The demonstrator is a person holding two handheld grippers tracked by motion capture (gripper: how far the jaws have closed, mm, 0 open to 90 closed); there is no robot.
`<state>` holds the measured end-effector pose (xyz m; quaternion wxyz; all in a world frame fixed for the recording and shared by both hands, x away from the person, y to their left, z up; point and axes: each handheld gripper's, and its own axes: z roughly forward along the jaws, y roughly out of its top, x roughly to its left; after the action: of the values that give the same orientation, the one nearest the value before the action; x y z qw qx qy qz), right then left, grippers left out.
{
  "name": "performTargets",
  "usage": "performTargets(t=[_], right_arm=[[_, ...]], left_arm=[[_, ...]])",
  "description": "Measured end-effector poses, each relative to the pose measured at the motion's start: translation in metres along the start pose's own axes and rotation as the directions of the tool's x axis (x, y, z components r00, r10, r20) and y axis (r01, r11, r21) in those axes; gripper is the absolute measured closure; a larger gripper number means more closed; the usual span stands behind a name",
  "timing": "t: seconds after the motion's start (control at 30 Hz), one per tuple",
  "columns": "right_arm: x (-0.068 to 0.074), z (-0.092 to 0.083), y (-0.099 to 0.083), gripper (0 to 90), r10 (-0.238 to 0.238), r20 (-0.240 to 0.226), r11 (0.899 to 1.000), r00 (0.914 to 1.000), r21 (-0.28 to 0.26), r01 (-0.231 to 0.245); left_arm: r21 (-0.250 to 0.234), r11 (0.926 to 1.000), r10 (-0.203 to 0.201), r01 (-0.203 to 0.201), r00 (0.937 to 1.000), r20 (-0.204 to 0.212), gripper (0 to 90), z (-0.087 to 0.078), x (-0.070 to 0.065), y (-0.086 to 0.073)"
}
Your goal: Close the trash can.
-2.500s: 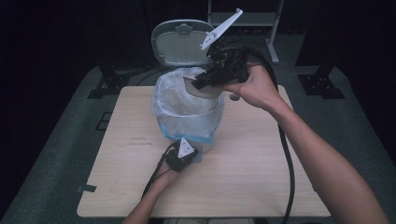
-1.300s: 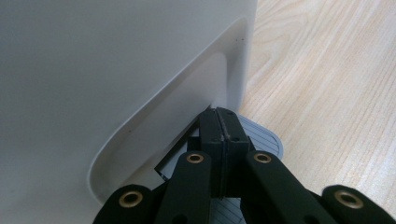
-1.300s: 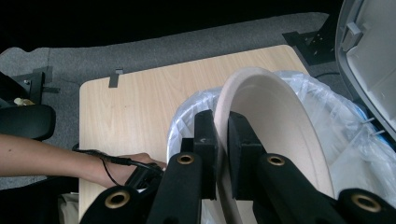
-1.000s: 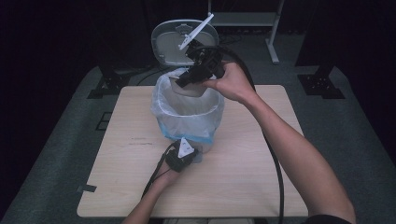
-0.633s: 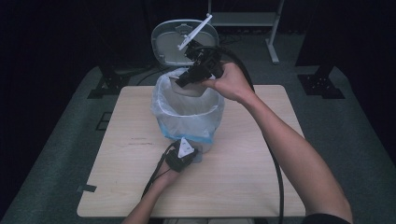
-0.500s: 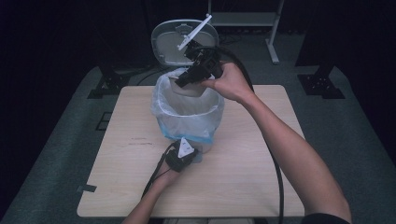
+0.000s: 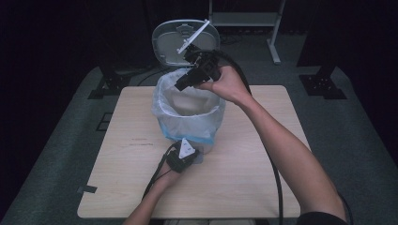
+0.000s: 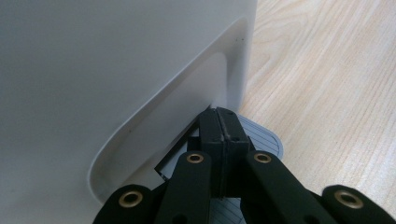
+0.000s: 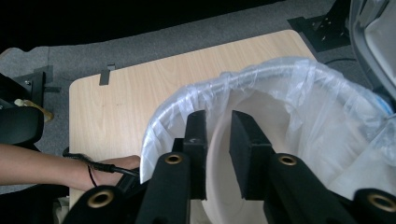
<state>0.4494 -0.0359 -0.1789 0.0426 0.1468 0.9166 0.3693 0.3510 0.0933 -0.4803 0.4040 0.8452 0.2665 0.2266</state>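
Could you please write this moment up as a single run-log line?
left gripper: shut, pressing bin pedal | right gripper: jaws just opening, nothing between, over lined bin | lid: up

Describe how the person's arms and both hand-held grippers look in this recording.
Both forearms are bare, with no sleeves in sight; a dark band circles the left wrist. Each gripper, left and right, is black with brass-coloured pivot rivets, flat rectangular fingers, a pale three-cornered plate and a trailing black cable.

High view: overhead, facing forward-down, far, whole table (image 7: pixel 244 187). Left gripper view: close, low, at bin (image 8: pixel 93 70) base. Right gripper view: above bin rim, looking down. Shared: bin, tabletop.
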Motion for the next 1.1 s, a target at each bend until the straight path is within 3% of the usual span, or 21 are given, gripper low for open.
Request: performTargets(t=[0.53, 1.1], right_arm=[[-0.006, -0.011, -0.03, 72.0, 0.046, -0.021, 0.999, 0.9987, -0.018, -0.046], [-0.007, -0.033, -0.052, 69.8, 0.054, -0.012, 0.997, 0.9985, -0.055, -0.055]], left_arm=[[0.0, 1.0, 0.0, 0.0, 1.0, 0.0, 90.0, 0.0, 0.0, 0.0], [-0.001, 1.0, -0.001, 0.001, 1.0, 0.0, 90.0, 0.0, 0.0, 0.0]])
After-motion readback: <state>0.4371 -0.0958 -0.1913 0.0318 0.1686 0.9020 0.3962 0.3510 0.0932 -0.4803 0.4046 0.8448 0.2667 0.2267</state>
